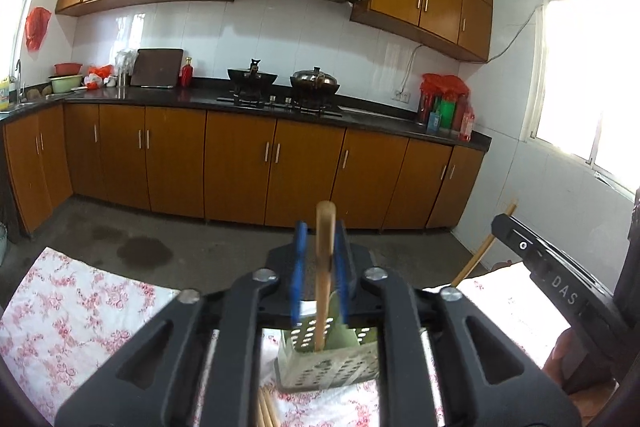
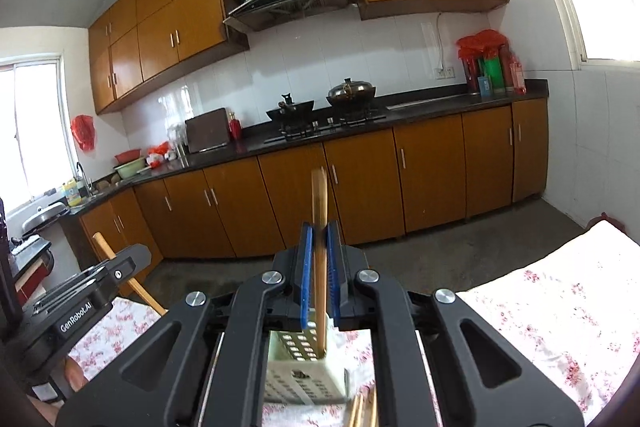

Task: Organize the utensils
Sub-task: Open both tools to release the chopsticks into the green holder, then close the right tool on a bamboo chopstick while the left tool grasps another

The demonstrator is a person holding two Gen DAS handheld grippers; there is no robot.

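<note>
- The gap of the left gripper [image 1: 320, 259] is filled by an upright chopstick [image 1: 324, 267] standing in the holder [image 1: 332, 367].
- The right gripper [image 2: 320, 267] is likewise blocked by a chopstick [image 2: 319, 259].
- Loose chopsticks [image 1: 266, 409] lie just beside the holder.
- The tablecloth [image 1: 72, 311] to either side is left free.

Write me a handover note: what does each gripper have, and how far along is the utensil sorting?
Left gripper: jaws slightly apart around a light wooden chopstick, its lower end in the pale perforated plastic holder.
Right gripper: shut on a second wooden chopstick, tip also in the holder.
Left to do: release both, then load the loose chopsticks on the floral cloth.
</note>
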